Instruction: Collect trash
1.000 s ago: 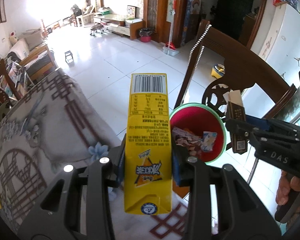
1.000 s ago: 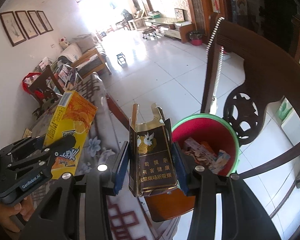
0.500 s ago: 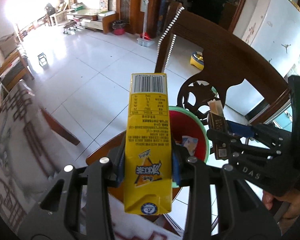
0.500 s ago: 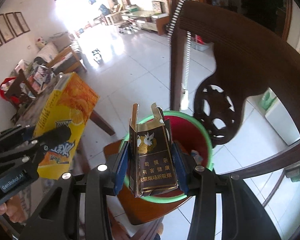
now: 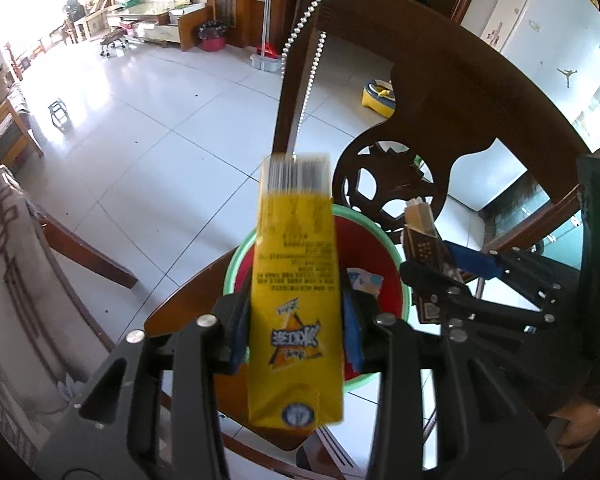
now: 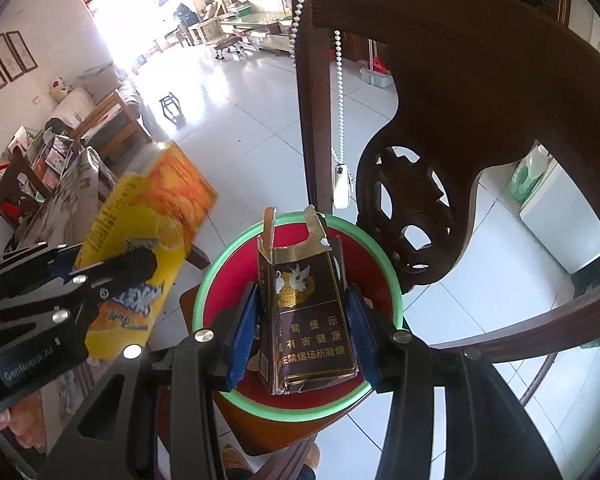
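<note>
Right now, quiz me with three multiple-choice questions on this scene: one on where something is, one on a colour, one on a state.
1. Where does the red bin stand?
A. on the floor
B. on the wooden chair seat
C. on a table

2. What colour is the bin's rim?
A. green
B. blue
C. white

3. How is the top of the dark cigarette pack?
A. sealed
B. torn open
C. taped over

Answers:
1 B, brown seat wood shows directly under the bin.
2 A, a green ring runs round the red wall.
3 B, its upper edge is ragged, with flaps standing up.

Yellow carton [image 5: 296,304], green-rimmed red bin [image 6: 220,264]
</note>
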Demonstrator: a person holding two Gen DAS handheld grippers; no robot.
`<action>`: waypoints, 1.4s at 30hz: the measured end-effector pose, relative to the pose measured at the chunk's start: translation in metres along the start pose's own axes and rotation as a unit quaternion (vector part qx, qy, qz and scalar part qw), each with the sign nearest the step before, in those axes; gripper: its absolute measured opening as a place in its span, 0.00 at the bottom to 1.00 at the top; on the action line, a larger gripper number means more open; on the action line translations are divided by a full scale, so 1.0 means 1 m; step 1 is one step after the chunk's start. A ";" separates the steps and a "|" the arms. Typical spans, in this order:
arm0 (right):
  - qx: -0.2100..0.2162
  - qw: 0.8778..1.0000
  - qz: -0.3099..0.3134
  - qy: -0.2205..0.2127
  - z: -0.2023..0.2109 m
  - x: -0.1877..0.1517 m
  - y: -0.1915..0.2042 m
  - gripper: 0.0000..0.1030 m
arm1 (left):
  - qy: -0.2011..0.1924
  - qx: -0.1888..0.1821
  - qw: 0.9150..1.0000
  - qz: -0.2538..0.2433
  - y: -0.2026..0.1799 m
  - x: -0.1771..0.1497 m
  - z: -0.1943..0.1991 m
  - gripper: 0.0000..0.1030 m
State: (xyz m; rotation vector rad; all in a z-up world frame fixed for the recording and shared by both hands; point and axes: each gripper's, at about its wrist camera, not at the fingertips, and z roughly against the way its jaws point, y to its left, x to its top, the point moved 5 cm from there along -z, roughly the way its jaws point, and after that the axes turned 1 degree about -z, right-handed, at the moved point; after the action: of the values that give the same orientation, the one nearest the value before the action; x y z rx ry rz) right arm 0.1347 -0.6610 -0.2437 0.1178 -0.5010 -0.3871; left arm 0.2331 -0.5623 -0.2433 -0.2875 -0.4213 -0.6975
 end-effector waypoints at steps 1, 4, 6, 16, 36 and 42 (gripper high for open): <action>-0.003 1.000 -0.002 -0.001 -0.001 0.000 -0.001 0.53 | -0.002 -0.001 1.000 0.003 0.001 0.001 0.000 0.55; -0.011 1.000 -0.010 -0.010 0.001 -0.001 -0.004 0.67 | -0.009 -0.003 1.000 0.014 0.005 0.001 0.003 0.63; -0.013 1.000 -0.015 -0.009 0.004 -0.003 -0.006 0.67 | -0.014 -0.002 1.000 0.015 0.007 -0.001 0.007 0.68; -0.054 0.994 -0.003 -0.099 0.088 -0.014 0.024 0.76 | -0.147 0.085 0.984 0.048 0.048 -0.021 0.132 0.82; -0.028 0.933 0.032 -0.358 0.267 -0.092 0.208 0.94 | -0.328 0.240 0.901 0.153 0.146 -0.154 0.406 0.95; -0.029 0.937 0.042 -0.347 0.279 -0.119 0.241 0.94 | -0.335 0.226 0.900 0.163 0.165 -0.187 0.433 0.95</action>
State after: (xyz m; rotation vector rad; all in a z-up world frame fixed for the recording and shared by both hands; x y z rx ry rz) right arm -0.0174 -0.3971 -0.0039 -0.1068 -1.1878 -0.3535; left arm 0.0948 -0.1680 0.0311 -0.1413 -1.1457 -0.1340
